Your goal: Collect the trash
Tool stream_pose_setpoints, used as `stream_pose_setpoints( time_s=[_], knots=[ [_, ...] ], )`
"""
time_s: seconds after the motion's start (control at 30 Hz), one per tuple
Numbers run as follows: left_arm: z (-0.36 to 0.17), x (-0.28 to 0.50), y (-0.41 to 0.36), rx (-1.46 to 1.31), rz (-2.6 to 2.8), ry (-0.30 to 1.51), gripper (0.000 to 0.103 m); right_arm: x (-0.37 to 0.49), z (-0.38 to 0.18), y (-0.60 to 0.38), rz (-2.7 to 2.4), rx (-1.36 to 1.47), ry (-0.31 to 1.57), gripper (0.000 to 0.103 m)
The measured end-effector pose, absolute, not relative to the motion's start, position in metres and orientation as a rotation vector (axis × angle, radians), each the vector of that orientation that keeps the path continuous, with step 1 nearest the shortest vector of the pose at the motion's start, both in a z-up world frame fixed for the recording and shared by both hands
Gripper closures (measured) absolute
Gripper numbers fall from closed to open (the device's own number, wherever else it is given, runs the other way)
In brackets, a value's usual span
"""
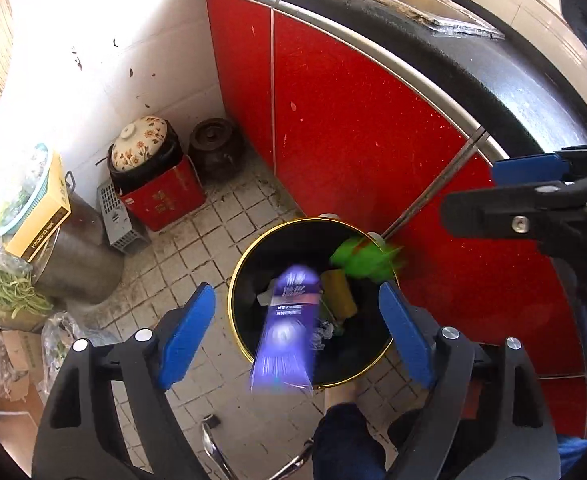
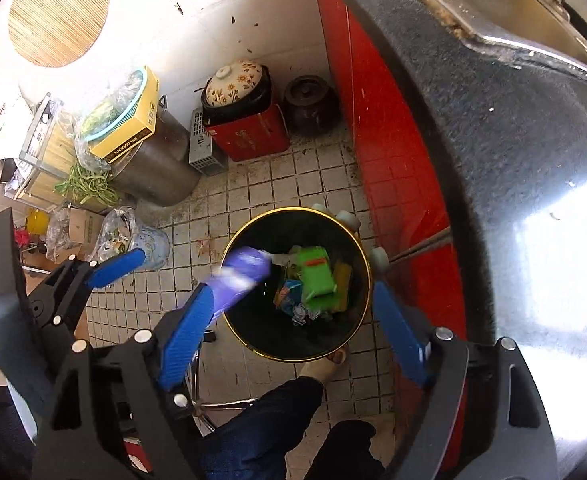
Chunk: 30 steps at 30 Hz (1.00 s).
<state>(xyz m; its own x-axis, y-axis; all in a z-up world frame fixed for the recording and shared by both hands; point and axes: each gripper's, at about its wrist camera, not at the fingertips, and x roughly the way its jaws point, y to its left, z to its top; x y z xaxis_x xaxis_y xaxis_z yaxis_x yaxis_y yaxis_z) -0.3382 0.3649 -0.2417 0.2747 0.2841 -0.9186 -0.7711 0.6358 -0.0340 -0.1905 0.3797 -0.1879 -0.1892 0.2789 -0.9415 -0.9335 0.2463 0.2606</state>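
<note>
A round black trash bin with a gold rim (image 1: pixel 231 284) (image 2: pixel 285 210) stands on the tiled floor below both grippers. My left gripper (image 1: pixel 296 296) is open over it. A blurred purple box (image 1: pixel 283 332) (image 2: pixel 241 276) hangs in mid-air between its blue pads, touching neither, over the bin's near edge. My right gripper (image 2: pixel 290 292) is open above the bin too. A green box (image 2: pixel 317 276) (image 1: pixel 365 260), free of the pads, is over the wrappers and yellow trash inside. In the left wrist view the right gripper's pad (image 1: pixel 529 168) shows at the right.
Red cabinet doors (image 1: pixel 353 120) under a black counter (image 2: pixel 493 160) run close along the bin's right side, with a thin rod (image 1: pixel 433 192) leaning there. A floral-lidded pot (image 1: pixel 141 144), dark jar (image 1: pixel 213 148) and steel pot (image 2: pixel 153 160) stand behind. A person's foot (image 2: pixel 329 364) touches the bin's near side.
</note>
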Motion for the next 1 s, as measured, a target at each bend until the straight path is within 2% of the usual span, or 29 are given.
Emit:
stream_pose_setpoints(
  time_s=[0.13, 0.2, 0.37, 0.67, 0.87, 1.0],
  knots=[
    [-0.239, -0.336, 0.365, -0.542, 0.738, 1.090, 0.017, -0.182, -0.171, 0.364, 1.253, -0.672, 1.280, 0.022],
    [-0.232, -0.332, 0.361, -0.527, 0.737, 1.103, 0.010, -0.174, -0.156, 0.348, 1.235, -0.645, 1.258, 0.017],
    [-0.191, -0.299, 0.334, -0.439, 0.658, 1.099, 0.007, -0.138, -0.107, 0.282, 1.108, -0.557, 1.166, 0.008],
    [-0.085, -0.169, 0.221, -0.186, 0.328, 0.975, 0.007, -0.060, -0.024, 0.045, 0.567, -0.405, 0.998, 0.007],
    [-0.056, -0.083, 0.139, -0.160, 0.081, 0.990, 0.007, -0.041, 0.001, -0.116, 0.187, -0.156, 1.018, 0.007],
    [-0.045, -0.044, 0.099, -0.132, 0.015, 1.023, 0.007, -0.045, 0.014, -0.181, 0.053, -0.053, 1.006, 0.007]
  ],
)
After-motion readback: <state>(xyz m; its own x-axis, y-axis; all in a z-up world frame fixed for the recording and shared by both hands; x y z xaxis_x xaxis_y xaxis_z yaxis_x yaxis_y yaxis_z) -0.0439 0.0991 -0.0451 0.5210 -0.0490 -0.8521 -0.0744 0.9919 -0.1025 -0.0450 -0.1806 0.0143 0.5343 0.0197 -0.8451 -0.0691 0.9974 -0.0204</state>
